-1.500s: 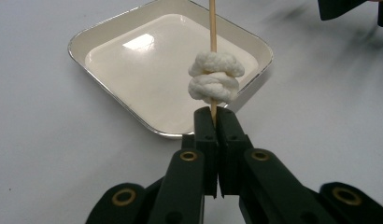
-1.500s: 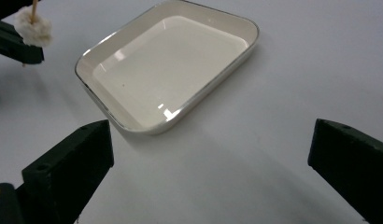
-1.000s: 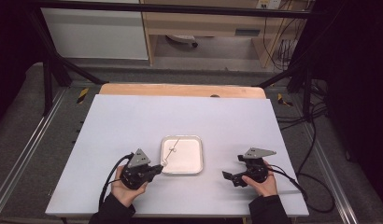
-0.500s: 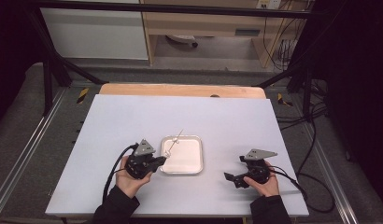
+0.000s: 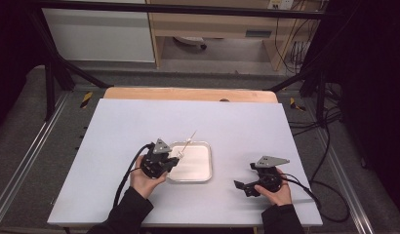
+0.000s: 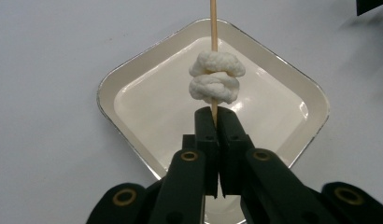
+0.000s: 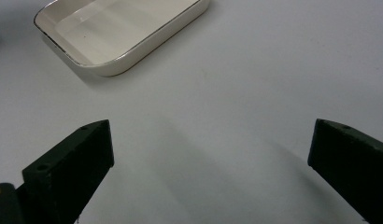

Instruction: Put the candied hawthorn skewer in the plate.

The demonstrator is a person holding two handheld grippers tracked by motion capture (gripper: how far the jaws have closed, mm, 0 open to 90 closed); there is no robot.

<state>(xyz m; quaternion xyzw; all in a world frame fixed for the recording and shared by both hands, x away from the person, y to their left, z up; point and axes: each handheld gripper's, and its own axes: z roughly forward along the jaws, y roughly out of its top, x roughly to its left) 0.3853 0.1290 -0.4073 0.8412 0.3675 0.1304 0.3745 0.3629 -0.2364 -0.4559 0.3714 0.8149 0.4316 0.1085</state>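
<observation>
My left gripper (image 5: 174, 159) (image 6: 214, 116) is shut on the lower end of a thin wooden skewer (image 6: 213, 25) (image 5: 188, 142). A white lumpy marshmallow-like piece (image 6: 216, 77) (image 5: 180, 153) is threaded on the skewer just beyond the jaw tips. The skewer hangs over a white square dish (image 6: 147, 100) (image 5: 195, 165) with a metallic rim, near its left side in the high view. My right gripper (image 5: 242, 186) (image 7: 210, 154) rests to the right of the dish, open, with nothing but bare table between its jaws. The dish's corner (image 7: 115, 35) lies ahead of it at upper left.
The pale table top (image 5: 139, 122) has free room all round the dish. A wooden board edge (image 5: 188, 93) runs along the far side. Cables (image 5: 330, 146) trail off the right edge, and a dark frame with rails surrounds the table.
My left gripper has carried the skewer up and to the right, from beside the dish's near left corner to over its left edge. The right gripper has stayed put.
</observation>
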